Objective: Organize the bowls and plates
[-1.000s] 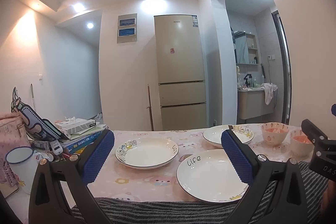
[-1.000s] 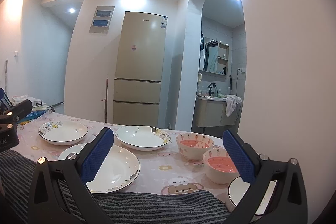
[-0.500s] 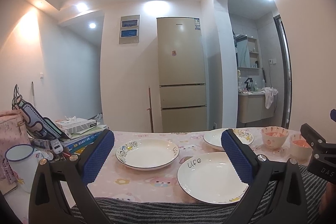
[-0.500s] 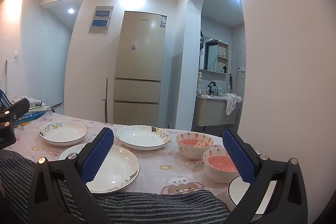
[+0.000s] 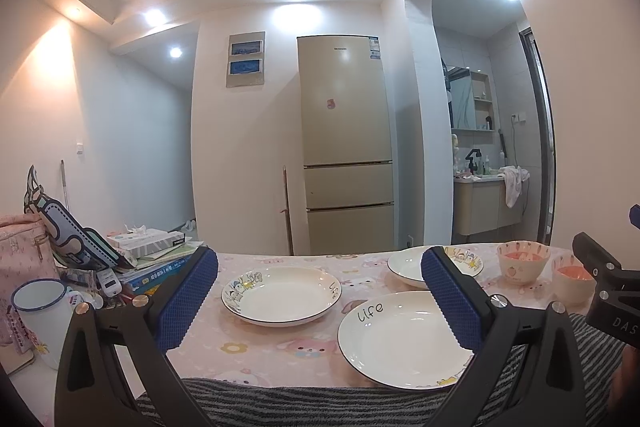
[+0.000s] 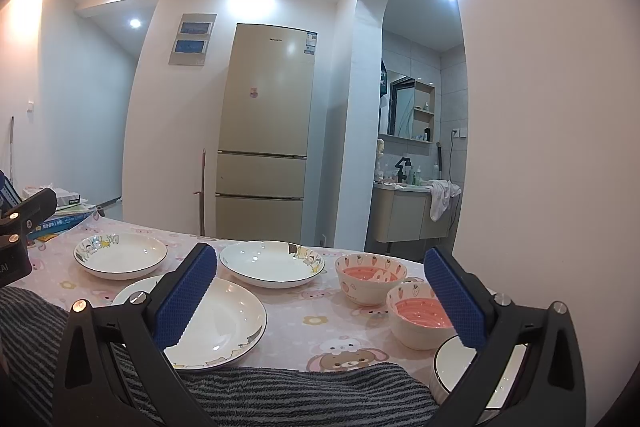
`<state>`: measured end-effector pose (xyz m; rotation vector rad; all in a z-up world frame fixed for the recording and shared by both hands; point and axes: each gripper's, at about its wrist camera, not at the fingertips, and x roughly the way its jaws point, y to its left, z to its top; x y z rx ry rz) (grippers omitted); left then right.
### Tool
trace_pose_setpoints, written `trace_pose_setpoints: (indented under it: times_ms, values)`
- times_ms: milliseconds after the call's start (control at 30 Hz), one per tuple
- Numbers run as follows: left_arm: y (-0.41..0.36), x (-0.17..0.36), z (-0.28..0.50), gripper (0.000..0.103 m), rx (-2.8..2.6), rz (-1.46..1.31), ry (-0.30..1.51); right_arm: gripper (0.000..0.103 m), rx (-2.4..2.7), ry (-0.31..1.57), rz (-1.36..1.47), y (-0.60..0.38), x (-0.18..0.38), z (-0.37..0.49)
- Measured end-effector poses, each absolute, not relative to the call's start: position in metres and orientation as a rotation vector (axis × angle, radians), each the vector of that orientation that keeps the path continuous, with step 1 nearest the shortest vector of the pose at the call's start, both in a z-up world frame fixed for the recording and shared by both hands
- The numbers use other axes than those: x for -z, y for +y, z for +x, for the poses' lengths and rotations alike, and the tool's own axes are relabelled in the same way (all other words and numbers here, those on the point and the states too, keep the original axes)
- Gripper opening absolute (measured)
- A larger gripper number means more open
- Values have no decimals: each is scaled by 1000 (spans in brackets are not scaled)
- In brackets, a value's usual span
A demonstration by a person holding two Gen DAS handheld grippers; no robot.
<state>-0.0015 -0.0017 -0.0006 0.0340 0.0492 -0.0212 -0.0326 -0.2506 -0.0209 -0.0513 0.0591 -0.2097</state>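
Note:
Three white plates lie on the pink tablecloth: a near plate marked "life" (image 5: 404, 339) (image 6: 220, 323), a far-left plate (image 5: 281, 294) (image 6: 120, 255) and a far-middle plate (image 5: 408, 265) (image 6: 272, 263). Two pink-lined bowls (image 6: 370, 277) (image 6: 420, 315) stand to the right, also in the left wrist view (image 5: 523, 261) (image 5: 572, 277). A white bowl (image 6: 460, 367) sits at the near right edge. My left gripper (image 5: 320, 301) is open and empty above the near table edge. My right gripper (image 6: 320, 301) is open and empty, also near the edge.
A white enamel mug (image 5: 40, 323), a pink bag (image 5: 22, 255), books and a tissue box (image 5: 148, 241) crowd the table's left end. A striped cloth (image 6: 280, 395) covers the near edge. A fridge (image 5: 346, 143) and a bathroom arch stand beyond.
Both grippers stay open. The left view has tilted slightly upward; the plates sit a little lower in it. The right view is nearly unchanged.

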Motion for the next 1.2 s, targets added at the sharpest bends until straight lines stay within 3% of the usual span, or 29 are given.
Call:
trace_pose_setpoints:
  times_ms: [867,1200]
  values:
    - [-18,-2,-10,103,28,110,17,103,234,14,-82,-245,23,-41]
    - [-14,-29,-25,103,66,68,28,103,259,-36,-83,-246,13,-53]
